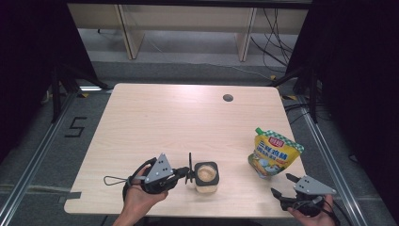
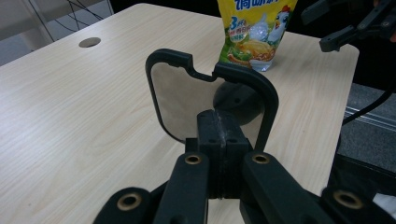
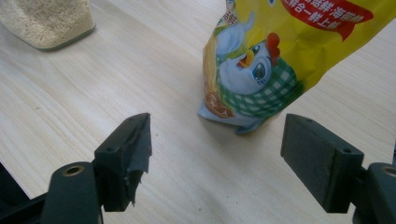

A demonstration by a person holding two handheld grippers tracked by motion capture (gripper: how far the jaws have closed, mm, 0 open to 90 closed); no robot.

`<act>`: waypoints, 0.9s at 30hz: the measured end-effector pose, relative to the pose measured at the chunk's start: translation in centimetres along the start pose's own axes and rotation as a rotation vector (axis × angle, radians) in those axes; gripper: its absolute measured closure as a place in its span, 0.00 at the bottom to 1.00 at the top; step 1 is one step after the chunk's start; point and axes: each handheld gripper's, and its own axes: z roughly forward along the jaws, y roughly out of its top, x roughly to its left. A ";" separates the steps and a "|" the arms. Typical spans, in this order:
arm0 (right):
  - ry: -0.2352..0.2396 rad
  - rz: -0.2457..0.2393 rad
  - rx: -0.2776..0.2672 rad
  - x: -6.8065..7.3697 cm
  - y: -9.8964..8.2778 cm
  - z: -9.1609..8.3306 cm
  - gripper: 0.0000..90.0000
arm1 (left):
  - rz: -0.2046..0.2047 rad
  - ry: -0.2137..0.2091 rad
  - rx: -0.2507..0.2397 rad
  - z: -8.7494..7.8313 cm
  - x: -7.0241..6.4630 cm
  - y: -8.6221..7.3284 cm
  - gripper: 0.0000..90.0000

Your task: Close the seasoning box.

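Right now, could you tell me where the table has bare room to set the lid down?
The far half of the table is bare up to the round hole. The strip between jar and pouch is also free. The near edge is crowded: the left gripper beside the jar, the right gripper below the pouch.

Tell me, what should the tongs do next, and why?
Probably the right tongs should slide forward and close on the yellow pouch. They stand open right before it, touching nothing, while the left tongs hold the lid beside the jar, which sits open with pale grains inside.
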 end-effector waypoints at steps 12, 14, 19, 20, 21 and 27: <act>0.004 -0.007 -0.001 0.0 0.0 0.0 0.28 | 0.007 -0.038 0.025 2.1 -0.6 0.7 0.99; 0.004 0.006 0.002 0.1 0.0 0.0 0.28 | 0.004 -0.041 0.020 2.5 -0.6 0.6 0.99; 0.006 -0.001 0.002 0.2 0.0 0.0 0.28 | -0.001 -0.056 0.031 3.5 -0.7 0.3 0.99; 0.007 -0.001 0.002 0.2 0.0 0.0 0.28 | -0.010 -0.061 0.035 3.7 -0.8 0.3 0.99; 0.006 -0.001 0.001 0.1 0.0 0.0 0.28 | -0.010 -0.062 0.037 3.9 -0.8 0.2 0.99; 0.009 -0.019 -0.004 0.1 0.1 0.0 0.28 | -0.007 -0.080 0.052 4.7 -0.9 -0.2 0.99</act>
